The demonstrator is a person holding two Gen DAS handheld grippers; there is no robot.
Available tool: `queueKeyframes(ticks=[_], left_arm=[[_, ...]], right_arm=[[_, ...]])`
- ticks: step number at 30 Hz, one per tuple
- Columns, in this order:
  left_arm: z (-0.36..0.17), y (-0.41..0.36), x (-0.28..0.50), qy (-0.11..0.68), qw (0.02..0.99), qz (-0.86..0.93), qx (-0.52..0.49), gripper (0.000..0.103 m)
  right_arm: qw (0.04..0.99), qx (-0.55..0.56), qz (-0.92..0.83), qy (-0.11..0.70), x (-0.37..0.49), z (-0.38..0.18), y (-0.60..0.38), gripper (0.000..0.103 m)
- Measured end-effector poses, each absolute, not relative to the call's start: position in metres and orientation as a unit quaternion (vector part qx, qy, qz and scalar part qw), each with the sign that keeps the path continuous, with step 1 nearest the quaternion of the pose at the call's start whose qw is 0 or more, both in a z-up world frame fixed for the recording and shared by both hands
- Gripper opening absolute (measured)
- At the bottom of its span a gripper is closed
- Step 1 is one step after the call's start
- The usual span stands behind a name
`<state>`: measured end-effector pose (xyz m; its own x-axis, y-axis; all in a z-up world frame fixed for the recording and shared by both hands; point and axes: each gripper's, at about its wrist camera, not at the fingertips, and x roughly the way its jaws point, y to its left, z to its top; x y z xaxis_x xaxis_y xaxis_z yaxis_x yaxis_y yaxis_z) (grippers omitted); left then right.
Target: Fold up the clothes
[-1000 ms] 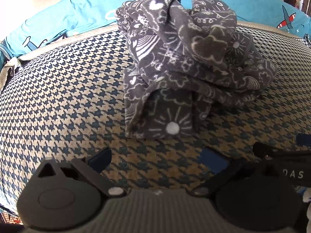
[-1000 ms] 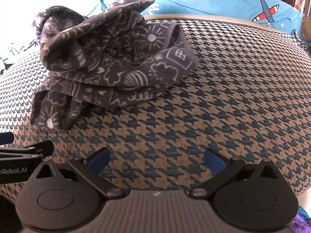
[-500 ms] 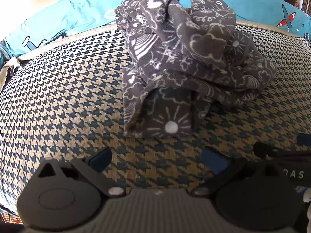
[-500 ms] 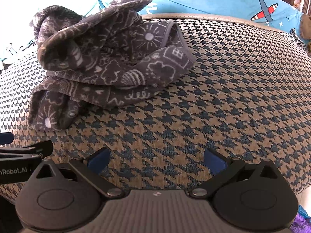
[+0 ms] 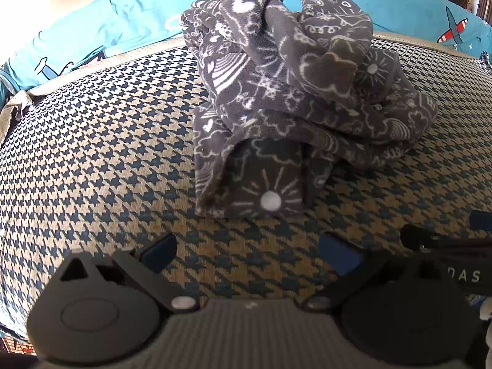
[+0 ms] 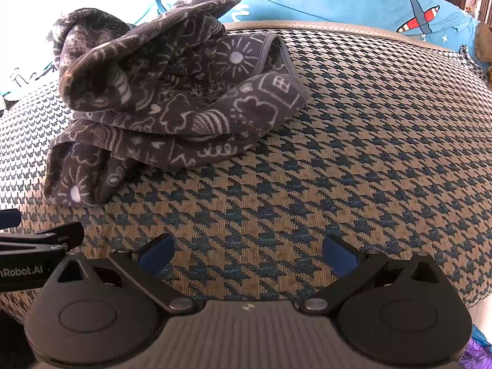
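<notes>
garment (image 5: 286, 92) in dark grey fleece with white doodle print sits bunched in a loose heap on the houndstooth cushion (image 5: 92, 141), towards the far side. we see it straight ahead of the left gripper (image 5: 249, 253) and up-left of the right gripper (image 6: 247, 252). one flap with a sun motif hangs down at the near edge of the heap, touching the cushion. a bound hem edge shows on the right side of the pile in the right wrist view. both grippers hover low over bare cushion, apart from the cloth, blue pads spread wide, nothing between them. each gripper's side shows at the edge of the other's view. blue bedding (image 6: 338, 0) with plane prints lies behind the cushion.
</notes>
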<state>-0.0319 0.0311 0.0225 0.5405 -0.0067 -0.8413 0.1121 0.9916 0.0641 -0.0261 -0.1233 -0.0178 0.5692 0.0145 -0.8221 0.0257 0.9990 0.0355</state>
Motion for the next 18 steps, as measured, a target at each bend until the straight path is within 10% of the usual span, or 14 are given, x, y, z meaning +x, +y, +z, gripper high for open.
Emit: queueKeyframes(ticks=[18], left_arm=[[0.0222, 0.0331, -0.0285, 0.474, 0.878, -0.034, 0.058, 0.103]], right_arm=[[0.886, 0.022, -0.005, 0.464, -0.0256, -0.0194, -0.1216, 0.103]])
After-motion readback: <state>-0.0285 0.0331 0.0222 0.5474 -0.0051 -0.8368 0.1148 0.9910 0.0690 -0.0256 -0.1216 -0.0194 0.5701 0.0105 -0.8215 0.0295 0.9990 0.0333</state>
